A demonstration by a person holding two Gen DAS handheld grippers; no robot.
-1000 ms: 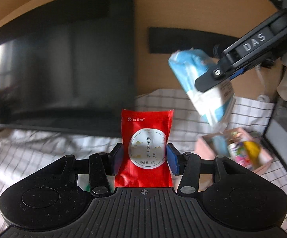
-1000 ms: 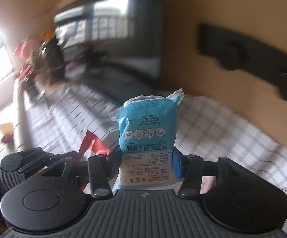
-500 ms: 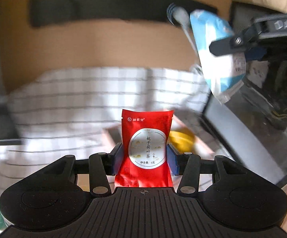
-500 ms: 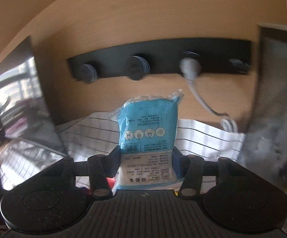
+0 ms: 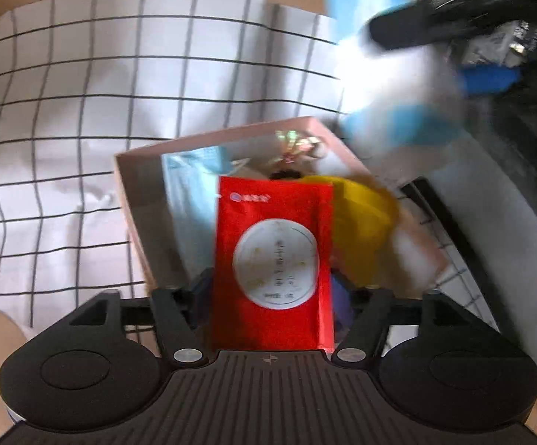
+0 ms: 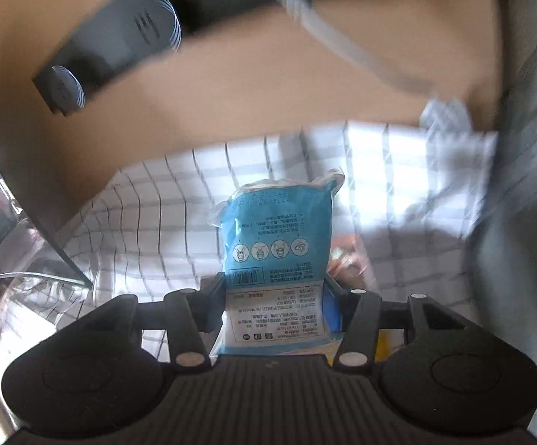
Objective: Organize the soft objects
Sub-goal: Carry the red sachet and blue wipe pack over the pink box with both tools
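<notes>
A: Where is the flat red foil packet [image 5: 272, 259]?

B: Over the open pink cardboard box [image 5: 135, 200], between the left gripper [image 5: 272, 289] fingers, whose jaws have just been opening.

A: And the right gripper [image 6: 274, 296]?

B: It squeezes a soft blue-and-white plastic packet [image 6: 277, 259] above the checked cloth [image 6: 157, 222].

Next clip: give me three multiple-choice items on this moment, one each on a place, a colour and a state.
1. The red packet hangs over: A the open box; B a black screen; C bare floor.
2. The box's walls are: A green; B pink; C black.
3. The right gripper is: A open and empty; B out of view; C shut on the blue packet.
Key: 1 A, the box interior shows behind the packet; 2 B, its rim is pink against the checked cloth; 3 C, its jaws pinch the packet's sides.
</notes>
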